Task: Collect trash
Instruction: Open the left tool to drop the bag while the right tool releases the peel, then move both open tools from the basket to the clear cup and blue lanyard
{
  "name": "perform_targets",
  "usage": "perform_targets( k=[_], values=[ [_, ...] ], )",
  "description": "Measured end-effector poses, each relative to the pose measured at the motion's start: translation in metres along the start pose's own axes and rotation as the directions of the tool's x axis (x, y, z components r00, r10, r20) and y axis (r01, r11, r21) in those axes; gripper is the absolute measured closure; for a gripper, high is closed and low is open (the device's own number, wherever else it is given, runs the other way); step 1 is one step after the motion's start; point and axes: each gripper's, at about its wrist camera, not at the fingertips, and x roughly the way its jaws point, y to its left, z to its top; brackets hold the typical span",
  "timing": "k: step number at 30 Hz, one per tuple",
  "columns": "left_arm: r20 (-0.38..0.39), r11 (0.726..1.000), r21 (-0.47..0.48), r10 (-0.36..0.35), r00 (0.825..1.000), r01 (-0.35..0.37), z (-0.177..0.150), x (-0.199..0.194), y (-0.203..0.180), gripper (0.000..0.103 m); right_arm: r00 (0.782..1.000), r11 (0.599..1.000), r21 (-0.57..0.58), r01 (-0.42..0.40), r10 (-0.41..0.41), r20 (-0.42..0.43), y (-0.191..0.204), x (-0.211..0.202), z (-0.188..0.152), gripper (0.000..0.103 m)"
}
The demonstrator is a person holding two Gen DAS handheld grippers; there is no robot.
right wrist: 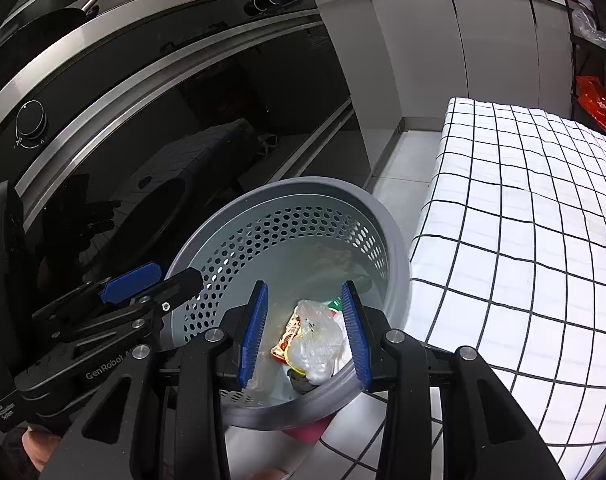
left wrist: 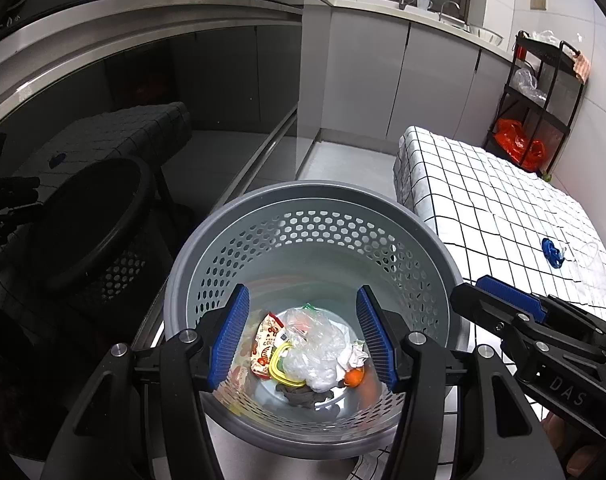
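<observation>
Both grippers hang over a grey perforated wastebasket point(left wrist: 303, 216) standing on the floor beside a table with a white checked cloth point(left wrist: 483, 200). The left gripper point(left wrist: 303, 336) has its blue pads spread apart with nothing between them; the right gripper point(right wrist: 305, 332) is likewise parted and empty. At the basket's bottom lie the trash: a crumpled clear plastic bag point(left wrist: 319, 344), a red snack wrapper point(left wrist: 265, 340), a yellow ring point(left wrist: 281, 368) and an orange scrap point(left wrist: 354, 377). A small blue object point(left wrist: 551, 250) rests on the cloth
</observation>
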Motion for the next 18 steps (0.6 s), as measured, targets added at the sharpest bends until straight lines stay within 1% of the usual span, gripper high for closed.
perform_targets(
  k=[5,9,18],
  values=[
    [-0.002,1.000,0.004,0.003,1.000,-0.003,-0.001,0.000,-0.002,0.048,1.000,1.000,0.000,0.011,-0.011,0.008,-0.002,-0.007,0.000,0.066],
    [0.000,1.000,-0.003,-0.008,1.000,0.008,-0.002,-0.002,-0.004,0.048,0.999,1.000,0.004,0.021,-0.022,0.024,-0.005,-0.017,-0.001,0.064],
    [0.015,0.999,0.022,-0.029,0.999,0.029,-0.004,-0.006,-0.018,0.046,0.995,0.997,0.028,0.073,-0.074,0.061,-0.024,-0.049,-0.007,0.063]
  ],
)
